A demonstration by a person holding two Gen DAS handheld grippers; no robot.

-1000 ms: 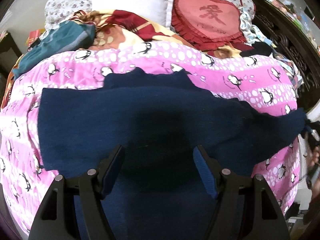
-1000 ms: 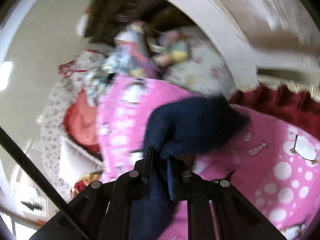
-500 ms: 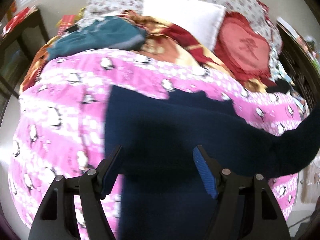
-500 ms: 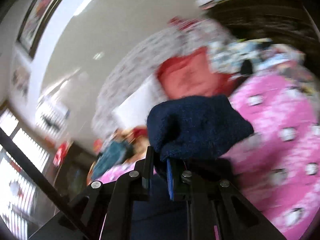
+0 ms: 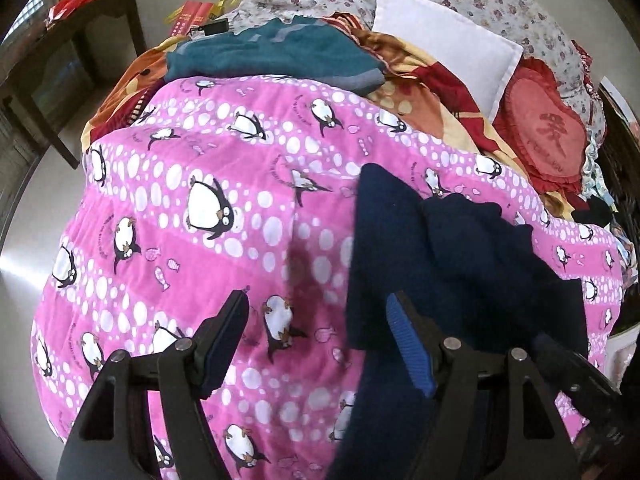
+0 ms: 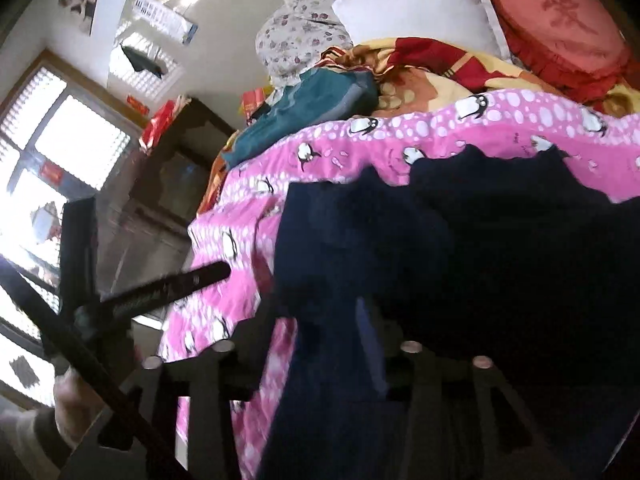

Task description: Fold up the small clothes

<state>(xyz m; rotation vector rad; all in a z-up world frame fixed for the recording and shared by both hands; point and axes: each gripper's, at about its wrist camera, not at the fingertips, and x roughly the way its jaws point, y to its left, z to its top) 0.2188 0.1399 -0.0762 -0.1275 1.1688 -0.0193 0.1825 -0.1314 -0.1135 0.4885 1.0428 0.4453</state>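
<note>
A dark navy knit garment [image 5: 448, 264] lies on the pink penguin-print quilt [image 5: 224, 216], its right side folded over onto its middle. It fills the right wrist view [image 6: 460, 240]. My left gripper [image 5: 316, 340] is open and empty above the quilt, beside the garment's left edge. My right gripper [image 6: 320, 344] has its jaws apart; the navy cloth drapes over and between them, and the left finger is blurred. The other gripper's black finger [image 6: 176, 284] shows at the left of the right wrist view.
A folded teal garment [image 5: 276, 56] lies at the quilt's far edge. A white pillow [image 5: 444, 40], a red heart cushion [image 5: 548, 136] and a red-yellow blanket [image 5: 416, 92] sit behind. A dark wooden table [image 5: 60, 48] stands left of the bed.
My right gripper carried the navy sleeve leftward over the garment and its jaws opened. My left gripper shifted left, off the garment, over bare quilt.
</note>
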